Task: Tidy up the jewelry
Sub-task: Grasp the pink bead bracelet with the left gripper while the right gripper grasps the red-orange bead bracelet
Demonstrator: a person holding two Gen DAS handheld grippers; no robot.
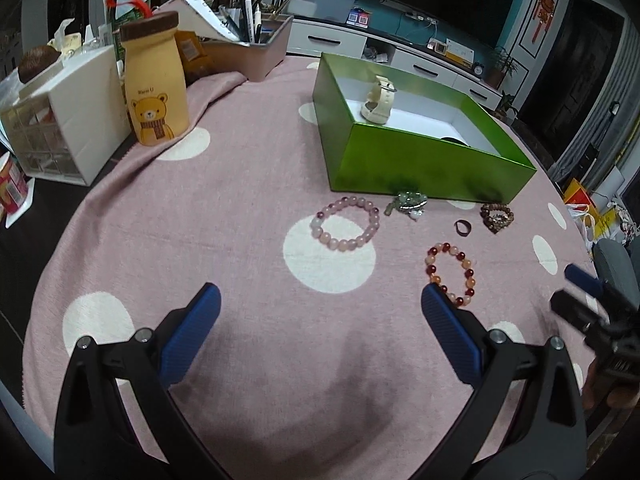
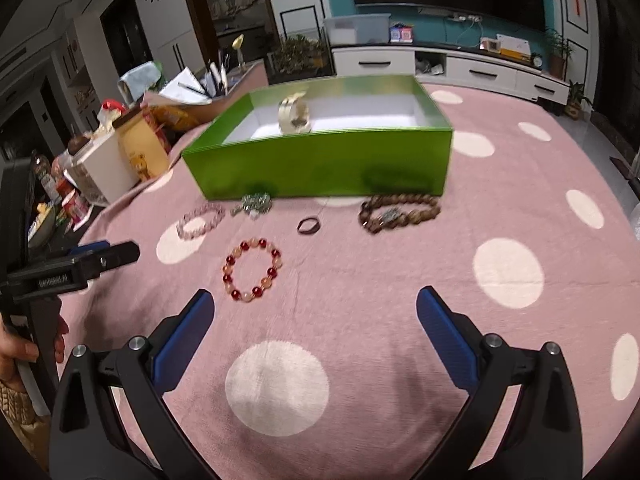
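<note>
An open green box (image 1: 420, 164) (image 2: 320, 164) stands on the pink spotted cloth with a cream watch (image 1: 378, 98) (image 2: 295, 114) inside. In front of it lie a pink bead bracelet (image 1: 346, 224) (image 2: 200, 220), a green charm piece (image 1: 406, 202) (image 2: 252, 203), a small dark ring (image 1: 463, 227) (image 2: 308, 225), a brown bead bracelet (image 1: 496, 216) (image 2: 400, 210) and a red-orange bead bracelet (image 1: 452, 274) (image 2: 252, 270). My left gripper (image 1: 320, 300) is open and empty, near side of the bracelets. My right gripper (image 2: 314, 304) is open and empty, just right of the red-orange bracelet.
A yellow bear bottle (image 1: 154, 80), a white drawer unit (image 1: 64, 128) and a pen holder tray (image 1: 248, 46) crowd the cloth's far left. The right gripper shows at the right edge of the left wrist view (image 1: 592, 304); the left one at the left edge of the right wrist view (image 2: 72, 268).
</note>
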